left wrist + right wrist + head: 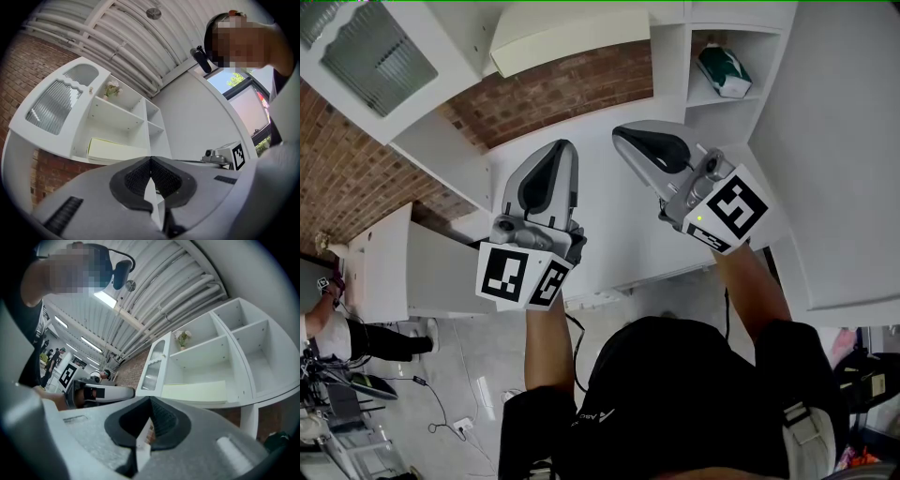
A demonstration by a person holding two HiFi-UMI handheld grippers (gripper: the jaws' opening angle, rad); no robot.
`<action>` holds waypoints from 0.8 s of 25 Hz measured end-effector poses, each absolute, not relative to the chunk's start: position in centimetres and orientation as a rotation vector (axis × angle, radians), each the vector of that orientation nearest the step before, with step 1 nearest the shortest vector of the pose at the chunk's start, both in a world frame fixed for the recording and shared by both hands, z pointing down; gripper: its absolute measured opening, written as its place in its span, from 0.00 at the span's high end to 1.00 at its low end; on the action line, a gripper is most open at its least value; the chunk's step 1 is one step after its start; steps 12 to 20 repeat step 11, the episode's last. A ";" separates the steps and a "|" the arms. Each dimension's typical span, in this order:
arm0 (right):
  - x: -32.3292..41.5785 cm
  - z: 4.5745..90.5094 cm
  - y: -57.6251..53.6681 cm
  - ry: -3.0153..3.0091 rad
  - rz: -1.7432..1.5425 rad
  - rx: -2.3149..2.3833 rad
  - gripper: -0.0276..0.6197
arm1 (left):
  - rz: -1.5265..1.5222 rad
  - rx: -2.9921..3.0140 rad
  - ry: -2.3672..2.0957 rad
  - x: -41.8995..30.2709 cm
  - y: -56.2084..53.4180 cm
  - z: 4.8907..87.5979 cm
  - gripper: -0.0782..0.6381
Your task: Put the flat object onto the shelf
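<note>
The flat cream object (pixel 567 37) lies in the lowest wide compartment of the white shelf unit (pixel 671 66). It also shows in the left gripper view as a pale slab (pixel 117 151) and in the right gripper view (pixel 201 392). My left gripper (pixel 562 148) is held up in front of the unit, jaws shut with nothing between them (pixel 151 159). Beside it, my right gripper (pixel 623 133) is also shut and empty (pixel 150 400). Both tips stand short of the shelf, apart from the flat object.
A green and white box (pixel 724 70) sits in a narrow compartment on the right. A small flower pot (pixel 111 88) stands on an upper shelf. A ribbed glass door (pixel 375 52) hangs at the left, with a brick wall (pixel 553 94) behind. A white counter (pixel 619 239) lies below the grippers.
</note>
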State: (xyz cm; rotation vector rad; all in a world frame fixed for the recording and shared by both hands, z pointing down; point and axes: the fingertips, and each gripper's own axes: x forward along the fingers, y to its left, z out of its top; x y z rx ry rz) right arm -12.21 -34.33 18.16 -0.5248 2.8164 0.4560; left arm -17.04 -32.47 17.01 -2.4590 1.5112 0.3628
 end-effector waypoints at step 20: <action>-12.0 18.3 -33.8 2.821 0.465 -0.515 0.96 | 0.371 -2.462 1.512 -16.8 -31.9 17.1 0.89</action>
